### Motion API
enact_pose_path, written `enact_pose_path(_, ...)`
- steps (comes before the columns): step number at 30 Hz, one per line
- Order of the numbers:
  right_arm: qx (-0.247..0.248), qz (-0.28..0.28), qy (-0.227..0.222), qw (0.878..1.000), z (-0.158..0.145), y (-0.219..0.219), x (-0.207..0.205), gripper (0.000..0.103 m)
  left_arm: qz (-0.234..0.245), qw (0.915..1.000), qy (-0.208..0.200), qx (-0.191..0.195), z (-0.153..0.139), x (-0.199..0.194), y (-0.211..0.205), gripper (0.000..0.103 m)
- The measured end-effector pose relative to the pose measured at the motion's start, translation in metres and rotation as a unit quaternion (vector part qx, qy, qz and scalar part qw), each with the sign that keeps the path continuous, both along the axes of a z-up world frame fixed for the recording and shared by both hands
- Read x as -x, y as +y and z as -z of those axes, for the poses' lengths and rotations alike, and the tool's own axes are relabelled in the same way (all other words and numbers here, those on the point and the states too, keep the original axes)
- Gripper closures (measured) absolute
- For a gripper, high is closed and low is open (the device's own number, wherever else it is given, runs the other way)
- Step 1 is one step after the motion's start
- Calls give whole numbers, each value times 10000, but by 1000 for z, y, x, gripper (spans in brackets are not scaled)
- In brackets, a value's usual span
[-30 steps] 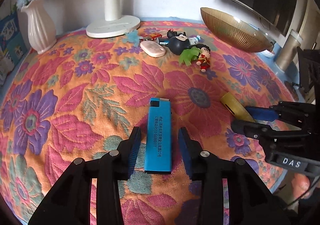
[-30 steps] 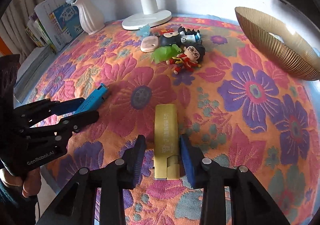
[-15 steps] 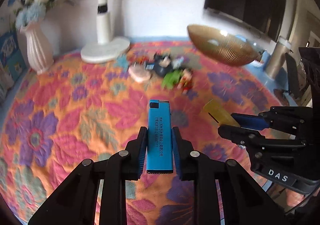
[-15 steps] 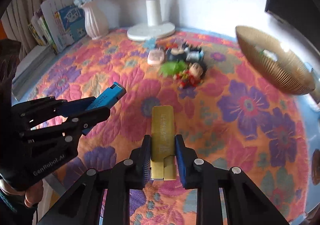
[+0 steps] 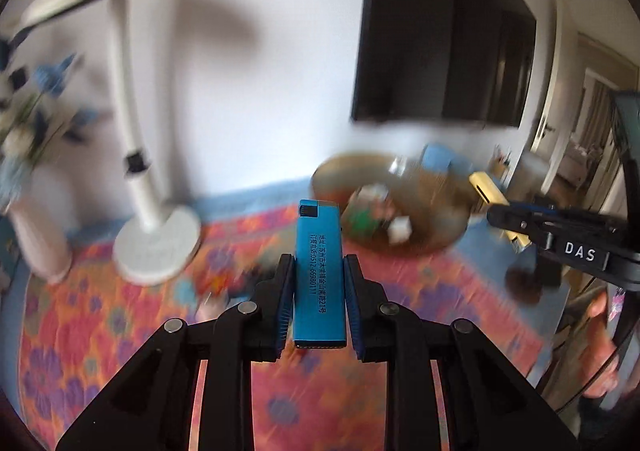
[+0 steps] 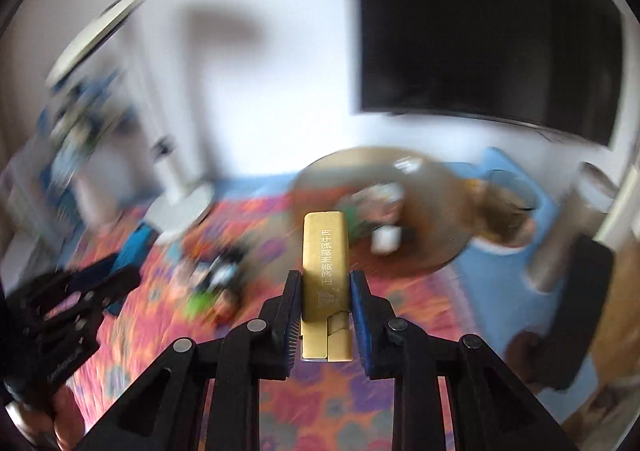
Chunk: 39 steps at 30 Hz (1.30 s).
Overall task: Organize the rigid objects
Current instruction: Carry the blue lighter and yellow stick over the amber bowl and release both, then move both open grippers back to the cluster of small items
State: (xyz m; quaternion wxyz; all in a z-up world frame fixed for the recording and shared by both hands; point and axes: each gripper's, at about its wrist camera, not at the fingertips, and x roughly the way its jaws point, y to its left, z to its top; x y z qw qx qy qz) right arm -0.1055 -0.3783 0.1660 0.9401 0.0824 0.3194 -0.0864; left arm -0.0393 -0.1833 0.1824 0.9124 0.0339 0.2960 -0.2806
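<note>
**Lighters lifted, bowl ahead**

Lighters are the objects in hand: a flat blue plastic lighter with printed text stands lengthwise at the centre of the left wrist view, pinched by its narrow sides between the closed fingers of the left gripper. A flat gold metal-look lighter sits the same way at the centre of the right wrist view, clamped by the right gripper. Both are clear of the floral orange and pink quilted cloth below.

The step looks like the carry, both pieces held above the cloth. A shallow amber ribbed glass bowl, right of centre in both views, already holds several small blurred items and is probably the goal.

Next, each gripper needs to travel over the bowl rim, one after the other so they do not collide, and lower before opening so the hard lighters do not strike the glass.
</note>
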Motion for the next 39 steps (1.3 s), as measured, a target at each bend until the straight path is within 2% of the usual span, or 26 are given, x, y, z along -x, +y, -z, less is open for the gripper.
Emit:
enact_pose_path(3,-41,319,-131,9994,-21,-25,-11,80,171,9995,142,233,-17,-23,-29,82)
enact_pose_path(6,-34,486,-4,9988,-23,-39,-28,80,341,9981,445,248,-10,-46,-63,82)
enact_pose_path(11,-132,601,530,9967,5,-57,-59,80,530,9943,929,29,24,-69,-106,82)
enact_pose_path(17,-88,702,1109,9913,40,-67,-83,80,643,9894,1299,-32,52,-86,-120,81)
enact_pose_path(19,-205,724,1184,9901,46,-73,-88,80,676,9897,1257,102,49,-87,-119,64)
enact_pose_path(20,-252,763,1163,9900,47,-76,-89,79,681,9897,1240,212,45,-88,-116,49)
enact_pose_path(21,-241,807,1141,9899,47,-77,-88,76,688,9898,1209,322,42,-87,-112,41)
enact_pose_path(25,-110,977,927,9908,36,-76,-73,66,626,9925,962,415,25,-73,-85,40)
enact_pose_path(27,-161,939,771,9925,28,-70,-61,56,496,9942,851,427,18,-66,-70,40)
enact_pose_path(32,-313,547,471,9969,8,-33,-38,50,232,9973,543,448,-4,-29,-16,40)
enact_pose_path(34,-269,263,315,9988,-1,-6,-28,49,91,9986,345,379,-12,-8,3,35)
enact_pose_path(36,-338,-51,147,9993,-4,18,-17,42,-112,9991,138,378,-18,11,22,23)
enact_pose_path(37,-363,-169,102,9991,-4,26,-14,40,-206,9989,37,420,-21,20,34,22)
enact_pose_path(39,-287,-411,49,9987,0,53,-7,27,-394,9979,-71,501,-21,34,52,21)
